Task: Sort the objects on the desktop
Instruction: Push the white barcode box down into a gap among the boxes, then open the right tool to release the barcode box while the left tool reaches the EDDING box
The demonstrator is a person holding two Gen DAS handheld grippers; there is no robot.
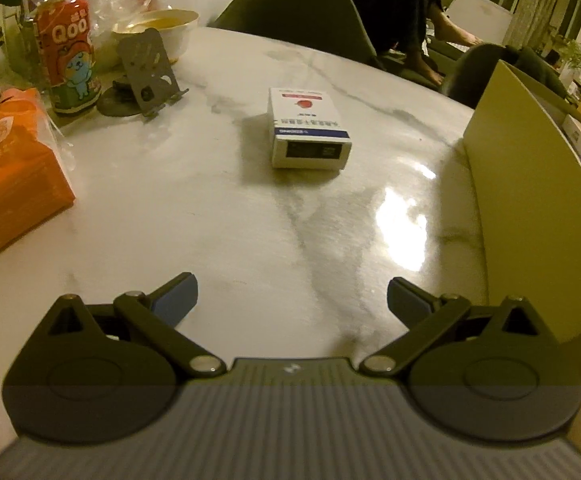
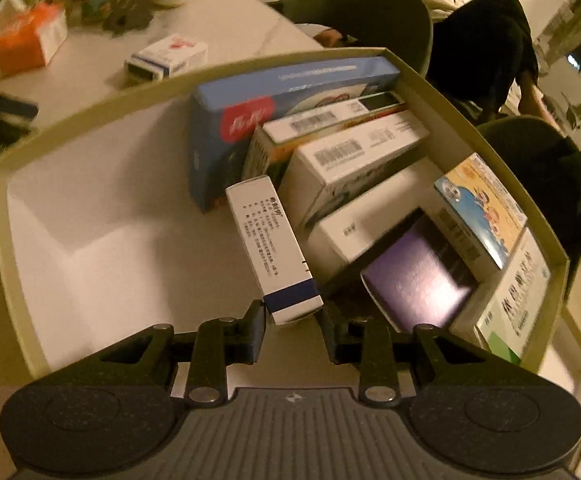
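Boxes going into the storage bin, one in your right claw and one out on the table.

Your right gripper (image 2: 293, 326) is clamped on the near end of a slim white carton (image 2: 273, 246) with a dark blue band, held tilted over the open bin (image 2: 70, 128), whose right half is packed with other cartons, among them a large blue box (image 2: 250, 92) and a purple one (image 2: 414, 280). Your left gripper (image 1: 292, 302) hovers over the marble table (image 1: 170, 208) with its fingers spread wide and nothing between them. Ahead of it lies a small white box (image 1: 308, 130), flat and alone, left of the bin's wall. An orange tissue pack (image 1: 10, 172) sits at the left.
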